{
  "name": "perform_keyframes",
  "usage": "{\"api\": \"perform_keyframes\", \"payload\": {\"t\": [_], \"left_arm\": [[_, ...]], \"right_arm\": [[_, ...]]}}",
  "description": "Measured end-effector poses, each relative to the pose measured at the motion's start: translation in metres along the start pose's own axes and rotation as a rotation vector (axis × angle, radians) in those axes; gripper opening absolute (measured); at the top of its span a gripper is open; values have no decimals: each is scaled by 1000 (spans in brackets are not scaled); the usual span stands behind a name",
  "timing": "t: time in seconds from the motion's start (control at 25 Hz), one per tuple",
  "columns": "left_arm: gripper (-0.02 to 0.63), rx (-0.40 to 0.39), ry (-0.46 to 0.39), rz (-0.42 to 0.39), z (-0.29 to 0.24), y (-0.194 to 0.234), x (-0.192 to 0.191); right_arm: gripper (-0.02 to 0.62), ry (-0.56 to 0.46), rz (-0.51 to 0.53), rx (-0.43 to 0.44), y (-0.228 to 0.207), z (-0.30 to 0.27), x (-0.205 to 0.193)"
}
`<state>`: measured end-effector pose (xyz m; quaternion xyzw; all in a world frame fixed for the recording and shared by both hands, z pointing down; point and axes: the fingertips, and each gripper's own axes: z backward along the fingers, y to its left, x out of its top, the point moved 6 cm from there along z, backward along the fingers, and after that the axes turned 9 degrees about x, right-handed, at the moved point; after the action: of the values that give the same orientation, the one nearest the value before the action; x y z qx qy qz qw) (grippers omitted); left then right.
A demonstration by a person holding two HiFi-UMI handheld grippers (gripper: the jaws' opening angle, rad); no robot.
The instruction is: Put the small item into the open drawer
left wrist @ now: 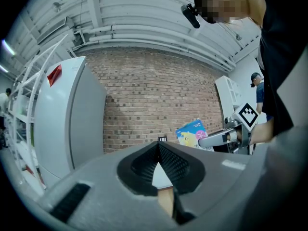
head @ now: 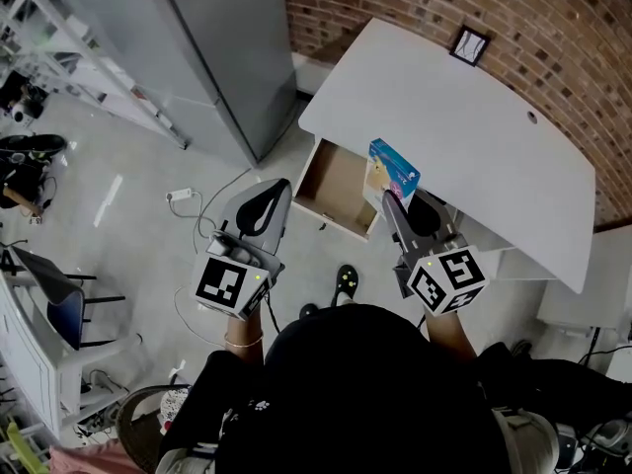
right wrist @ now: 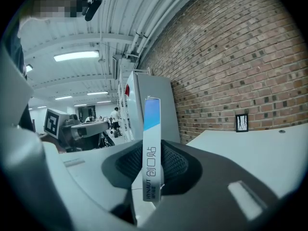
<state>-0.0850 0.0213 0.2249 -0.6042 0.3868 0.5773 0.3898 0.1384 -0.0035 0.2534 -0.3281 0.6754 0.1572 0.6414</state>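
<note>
A small blue and yellow box (head: pixel 393 173) stands on edge between the jaws of my right gripper (head: pixel 387 197), which is shut on it. The box hangs just right of the open wooden drawer (head: pixel 336 188) under the white desk (head: pixel 464 136). In the right gripper view the box (right wrist: pixel 151 119) shows its narrow side, upright between the dark pads (right wrist: pixel 178 165). My left gripper (head: pixel 282 184) is shut on nothing, left of the drawer's front. In the left gripper view its jaws (left wrist: pixel 158 146) meet at the tip, with the box (left wrist: pixel 191 133) off to the right.
A tall grey cabinet (head: pixel 197 47) stands left of the desk against the brick wall (head: pixel 474 8). A small framed picture (head: pixel 470 44) sits at the desk's back edge. A power strip with cables (head: pixel 180 196) lies on the floor. A chair (head: pixel 59 294) is at far left.
</note>
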Motion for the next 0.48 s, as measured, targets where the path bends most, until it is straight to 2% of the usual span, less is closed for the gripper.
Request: {"api": "perform_keyframes", "payload": {"t": [0.48], "left_arm": [[-2,33,-5,-1,-34,8,0]], "right_arm": [[97,8,0,31,-33,-21,6]]}}
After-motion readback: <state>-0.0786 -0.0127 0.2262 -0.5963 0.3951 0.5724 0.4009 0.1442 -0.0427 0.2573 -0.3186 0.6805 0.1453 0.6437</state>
